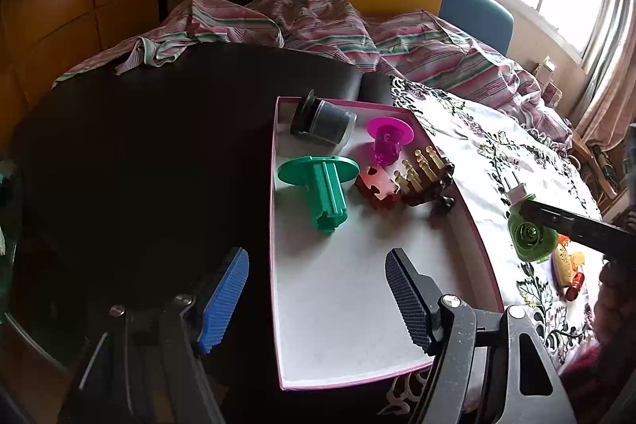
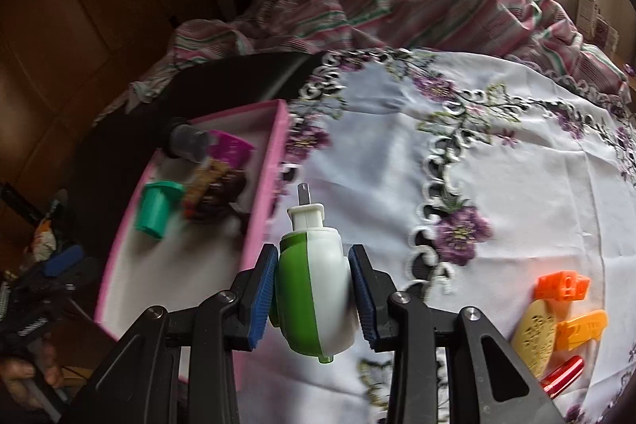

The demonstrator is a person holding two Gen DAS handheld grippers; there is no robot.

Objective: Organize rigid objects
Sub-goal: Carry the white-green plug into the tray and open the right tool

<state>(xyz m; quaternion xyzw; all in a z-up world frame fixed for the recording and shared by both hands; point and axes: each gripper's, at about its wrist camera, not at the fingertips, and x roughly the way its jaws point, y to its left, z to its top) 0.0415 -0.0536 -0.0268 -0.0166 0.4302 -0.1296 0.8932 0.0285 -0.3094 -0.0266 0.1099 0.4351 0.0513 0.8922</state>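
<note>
My right gripper (image 2: 314,295) is shut on a green-and-white plug-in device (image 2: 312,289), held off the flowered cloth just right of the pink-rimmed tray (image 2: 274,161). The left wrist view shows the same device (image 1: 530,235) at the right. My left gripper (image 1: 318,299) stands open over the tray's near end (image 1: 278,352) with nothing between its fingers. Toward the tray's far end lie a green flanged spool (image 1: 318,185), a magenta piece (image 1: 387,138), a dark jar (image 1: 324,124), a red puzzle piece (image 1: 377,187) and a brown rack of wooden pegs (image 1: 425,171).
On the white flowered cloth (image 2: 516,165) at the near right lie an orange block (image 2: 562,287), a yellow oval piece (image 2: 534,336), an orange piece (image 2: 582,326) and a red cylinder (image 2: 564,376). A dark tabletop (image 1: 159,153) lies left of the tray. Striped bedding is piled behind.
</note>
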